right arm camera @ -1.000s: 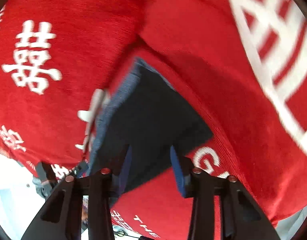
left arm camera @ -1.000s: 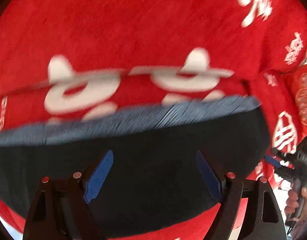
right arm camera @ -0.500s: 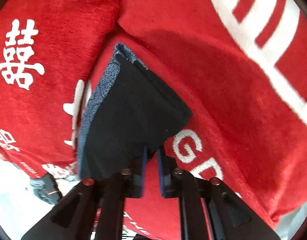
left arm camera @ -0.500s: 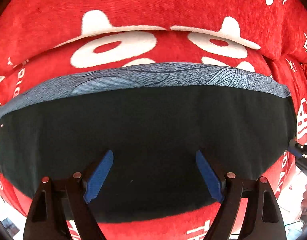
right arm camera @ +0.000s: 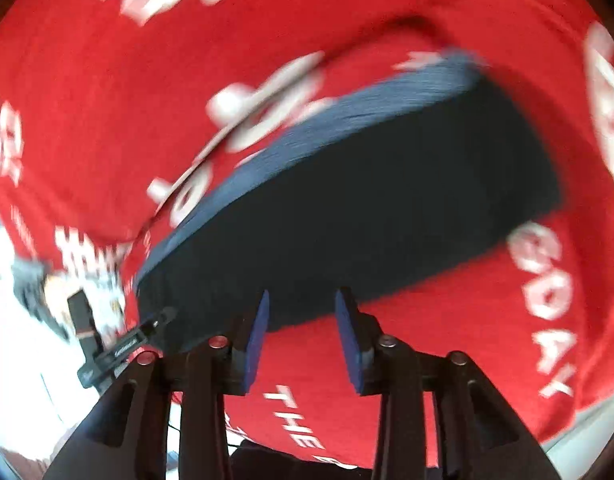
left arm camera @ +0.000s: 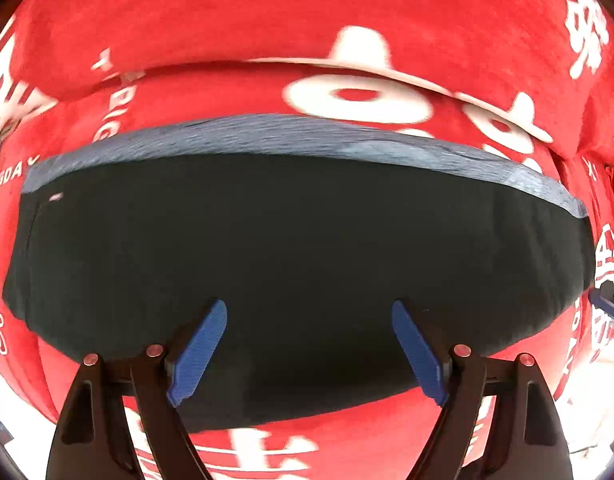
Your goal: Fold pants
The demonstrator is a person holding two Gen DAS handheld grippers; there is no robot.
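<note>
The folded black pants with a grey patterned waistband lie flat on a red blanket with white lettering. My left gripper is open wide and empty, hovering over the near edge of the pants. In the right wrist view the pants lie to the upper right, blurred by motion. My right gripper is open and empty at their near edge. The left gripper's body shows at the lower left of that view.
The red blanket covers the whole surface, with folds and a raised ridge behind the pants. The blanket's edge and a bright floor show at the lower left. The right gripper's tip shows at the right edge.
My right gripper, nearly shut at the pants' edge half a second ago, has opened and swung, blurring its view. My left gripper stays open and has drifted slightly over the pants.
</note>
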